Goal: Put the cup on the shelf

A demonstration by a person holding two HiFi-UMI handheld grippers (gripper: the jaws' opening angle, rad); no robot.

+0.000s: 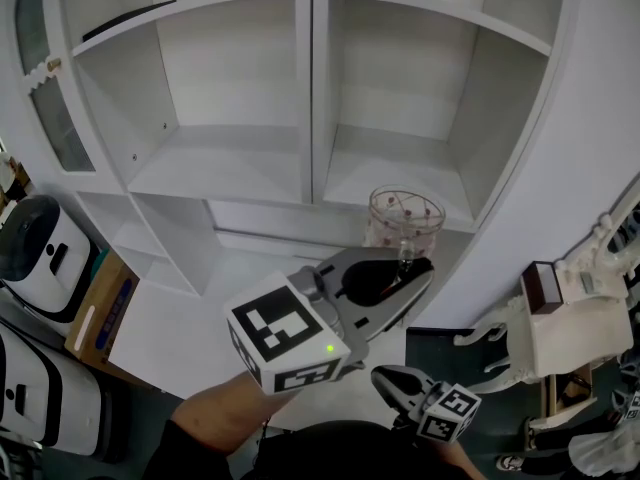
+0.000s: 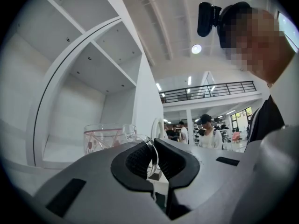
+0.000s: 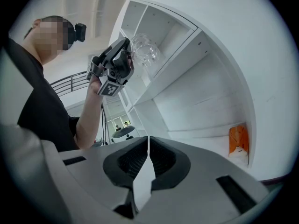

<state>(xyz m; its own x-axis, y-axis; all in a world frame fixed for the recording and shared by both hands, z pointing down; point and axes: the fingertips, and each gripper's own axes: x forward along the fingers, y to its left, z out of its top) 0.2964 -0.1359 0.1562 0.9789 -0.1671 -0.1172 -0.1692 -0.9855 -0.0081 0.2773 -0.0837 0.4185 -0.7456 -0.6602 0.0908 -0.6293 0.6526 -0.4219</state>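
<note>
The left gripper is pinched shut on the thin handle of a glass cup with red marks. The cup is upright, up by the front edge of the white shelf, on its right side. The right gripper is lower down, with its jaws together and nothing in them.

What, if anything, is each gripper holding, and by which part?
The left gripper holds the glass cup by its handle; the right gripper holds nothing.
</note>
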